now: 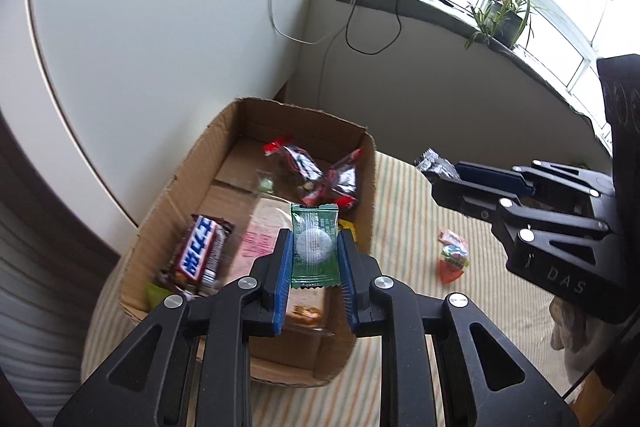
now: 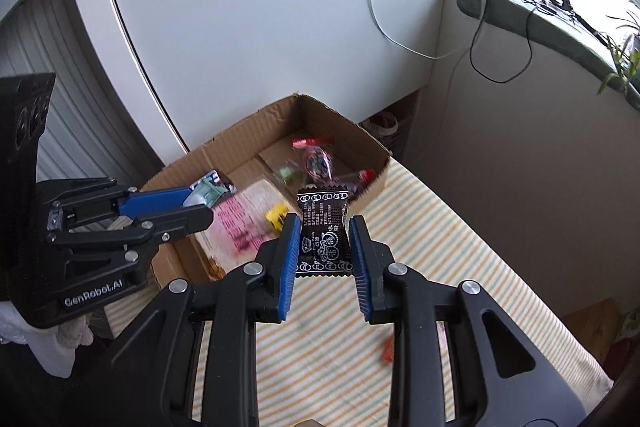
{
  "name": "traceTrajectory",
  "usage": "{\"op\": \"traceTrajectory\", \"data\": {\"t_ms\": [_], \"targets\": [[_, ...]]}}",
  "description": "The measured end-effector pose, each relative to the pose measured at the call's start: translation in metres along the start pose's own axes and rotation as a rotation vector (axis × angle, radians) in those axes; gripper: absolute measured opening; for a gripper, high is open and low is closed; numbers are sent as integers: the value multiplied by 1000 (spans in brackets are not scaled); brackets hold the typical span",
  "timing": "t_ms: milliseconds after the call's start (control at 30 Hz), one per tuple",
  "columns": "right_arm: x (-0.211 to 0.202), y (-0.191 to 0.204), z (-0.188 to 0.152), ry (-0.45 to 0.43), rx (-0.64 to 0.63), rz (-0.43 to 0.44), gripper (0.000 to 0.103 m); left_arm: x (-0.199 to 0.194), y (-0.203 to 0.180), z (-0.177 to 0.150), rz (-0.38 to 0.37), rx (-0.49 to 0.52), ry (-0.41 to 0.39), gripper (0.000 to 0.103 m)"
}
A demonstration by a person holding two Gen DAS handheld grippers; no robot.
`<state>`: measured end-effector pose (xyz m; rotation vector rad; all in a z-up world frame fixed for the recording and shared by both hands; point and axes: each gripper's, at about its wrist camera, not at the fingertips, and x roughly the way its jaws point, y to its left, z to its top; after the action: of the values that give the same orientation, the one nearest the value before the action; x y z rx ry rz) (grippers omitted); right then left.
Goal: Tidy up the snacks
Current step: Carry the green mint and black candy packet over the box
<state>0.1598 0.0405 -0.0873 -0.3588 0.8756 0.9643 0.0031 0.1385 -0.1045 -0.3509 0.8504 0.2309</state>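
Observation:
My left gripper (image 1: pixel 313 251) is shut on a green candy packet (image 1: pixel 314 245) and holds it above the open cardboard box (image 1: pixel 180 183). In the box lie a brown chocolate bar (image 1: pixel 200 253), red-ended packets (image 1: pixel 308 173) and a pink-printed pack (image 1: pixel 260 241). My right gripper (image 2: pixel 325 241) is shut on a black candy packet (image 2: pixel 325 233) above the striped cloth, just right of the box (image 2: pixel 240 139). Each gripper also shows in the other's view: the right gripper (image 1: pixel 440 175) with its packet, and the left gripper (image 2: pixel 200 203) over the box.
A small orange and pink snack (image 1: pixel 452 255) lies on the striped cloth (image 1: pixel 420 227) right of the box; it shows as an orange scrap (image 2: pixel 387 351) in the right wrist view. A white wall panel stands behind the box. A windowsill with cables and plants (image 1: pixel 504 15) runs at the back right.

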Motion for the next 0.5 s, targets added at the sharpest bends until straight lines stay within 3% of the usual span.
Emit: {"op": "traceTrajectory", "data": {"t_ms": [500], "targets": [[49, 28, 41, 34, -28, 37, 26, 8, 47, 6, 33, -58, 25, 21]]}}
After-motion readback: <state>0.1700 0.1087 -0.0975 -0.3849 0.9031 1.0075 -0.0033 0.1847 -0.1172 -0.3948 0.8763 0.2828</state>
